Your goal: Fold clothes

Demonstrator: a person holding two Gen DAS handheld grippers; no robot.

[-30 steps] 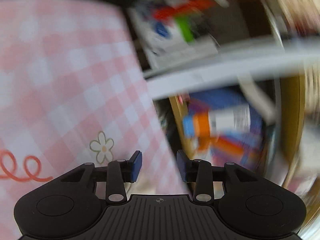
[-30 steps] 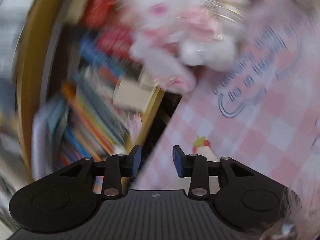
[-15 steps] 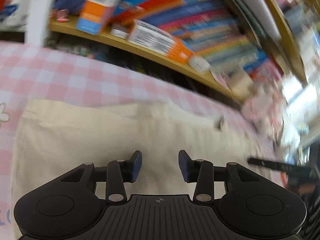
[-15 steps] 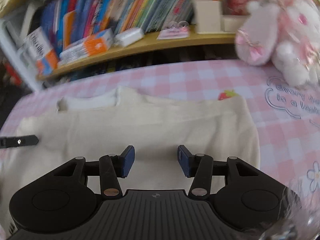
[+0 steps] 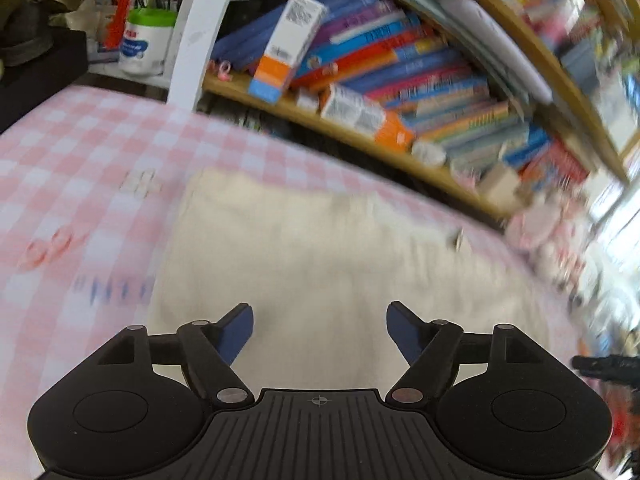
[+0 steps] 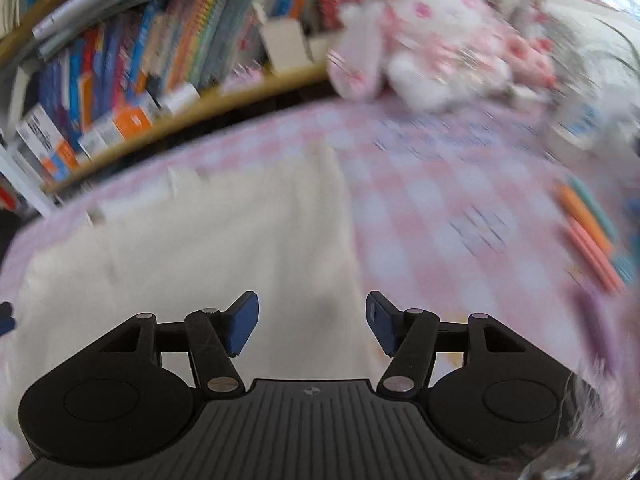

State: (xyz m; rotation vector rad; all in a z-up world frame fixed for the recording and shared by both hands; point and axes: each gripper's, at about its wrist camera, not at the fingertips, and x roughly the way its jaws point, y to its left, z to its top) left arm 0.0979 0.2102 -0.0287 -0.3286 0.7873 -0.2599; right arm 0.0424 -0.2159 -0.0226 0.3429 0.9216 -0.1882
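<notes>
A cream garment [image 5: 320,248] lies flat on the pink checked tablecloth [image 5: 80,168]; in the right wrist view the same cream garment [image 6: 192,248] fills the left half, its right edge running down the middle. My left gripper [image 5: 320,330] hovers above the garment's near part, jaws opening, nothing between them. My right gripper [image 6: 312,320] hangs over the garment's right edge, jaws also opening and empty. The black tip of the right gripper [image 5: 604,366] shows at the right border of the left wrist view. Both views are motion-blurred.
A wooden shelf [image 5: 360,132] packed with books [image 5: 420,64] and small boxes runs along the table's far side. A pink and white plush toy [image 6: 432,40] sits at the back right. Coloured pens [image 6: 588,236] lie on the tablecloth [image 6: 440,200] to the right. A white post [image 5: 204,28] stands at the far left.
Both grippers have swung round from the shelf and table edge to face down over the cream garment. Both sets of jaws stand wider apart than before.
</notes>
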